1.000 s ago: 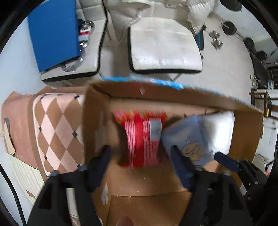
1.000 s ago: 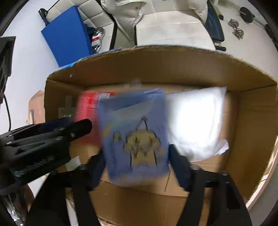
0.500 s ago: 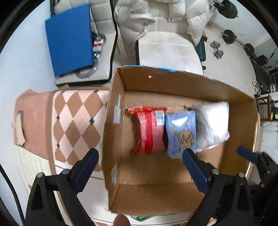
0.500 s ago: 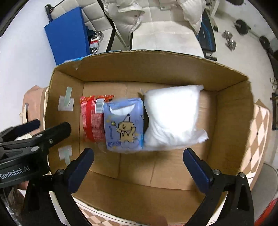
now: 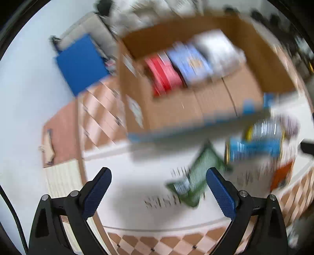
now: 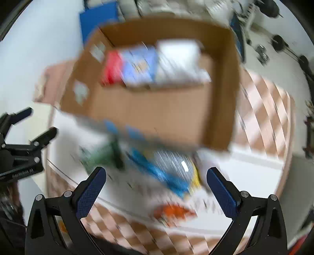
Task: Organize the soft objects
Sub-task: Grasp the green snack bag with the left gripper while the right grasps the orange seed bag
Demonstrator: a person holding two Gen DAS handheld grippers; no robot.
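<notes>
Both views are blurred by motion. A cardboard box [image 5: 196, 109] [image 6: 157, 113] holds a red pack [image 5: 164, 74] [image 6: 111, 70], a blue pack [image 5: 188, 60] [image 6: 139, 66] and a white pack [image 5: 219, 51] [image 6: 178, 58] side by side. In front of the box, on a white sheet, lie a green pack [image 5: 194, 180] [image 6: 98, 155], a blue-and-silver pack [image 5: 257, 141] [image 6: 168, 168] and an orange pack [image 5: 280, 174] [image 6: 172, 211]. My left gripper [image 5: 158, 192] is open and empty above the sheet, beside the green pack. My right gripper [image 6: 156, 192] is open and empty above the blue-and-silver pack.
A checkered tablecloth [image 5: 100, 115] [image 6: 270, 109] covers the table under the box. A blue pad [image 5: 80, 62] [image 6: 98, 15] stands behind the box on the left. The left gripper shows at the left edge of the right wrist view [image 6: 21, 145].
Both grippers have pulled back out of the box toward the near side. The packs on the white sheet in front of the box have come into view.
</notes>
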